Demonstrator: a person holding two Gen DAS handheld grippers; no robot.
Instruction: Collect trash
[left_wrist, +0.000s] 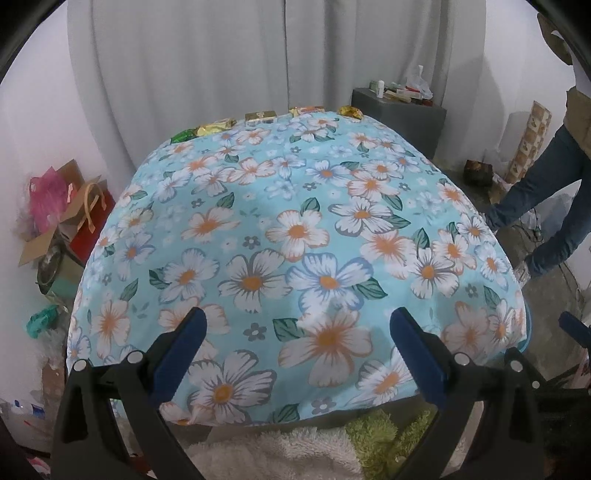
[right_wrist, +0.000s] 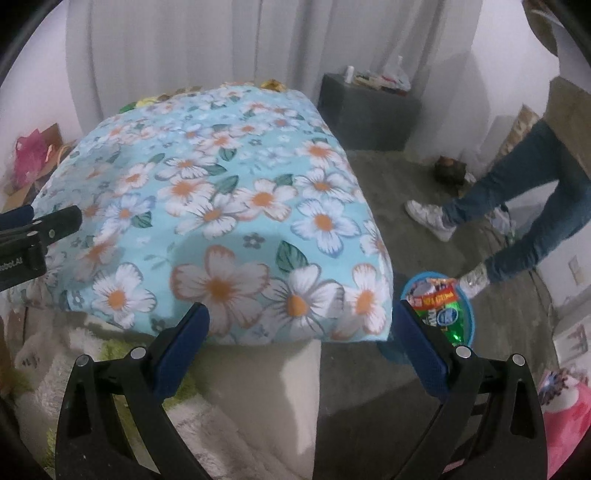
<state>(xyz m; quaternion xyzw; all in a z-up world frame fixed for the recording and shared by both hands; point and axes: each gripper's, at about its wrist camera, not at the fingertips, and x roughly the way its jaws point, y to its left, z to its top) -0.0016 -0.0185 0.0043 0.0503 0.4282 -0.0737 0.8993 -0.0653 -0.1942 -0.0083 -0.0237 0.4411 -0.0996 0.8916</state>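
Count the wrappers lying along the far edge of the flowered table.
5: green wrapper far left, gold wrapper, gold box, orange packet, crumpled gold wrapper far right. More may be hidden.

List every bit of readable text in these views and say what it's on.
"boLAI", cut off at the picture's edge: white letters on the left gripper body.
Red wrapper in the blue bin: yellow print, too blurred to read.
Green wrapper: blue oval logo, unreadable.
Items on the grey box: too small.

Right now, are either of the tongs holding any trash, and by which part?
Nothing is held. The left tongs and right tongs are both open and empty. Wrappers lie along the table's far edge; more trash sits in the blue bin.
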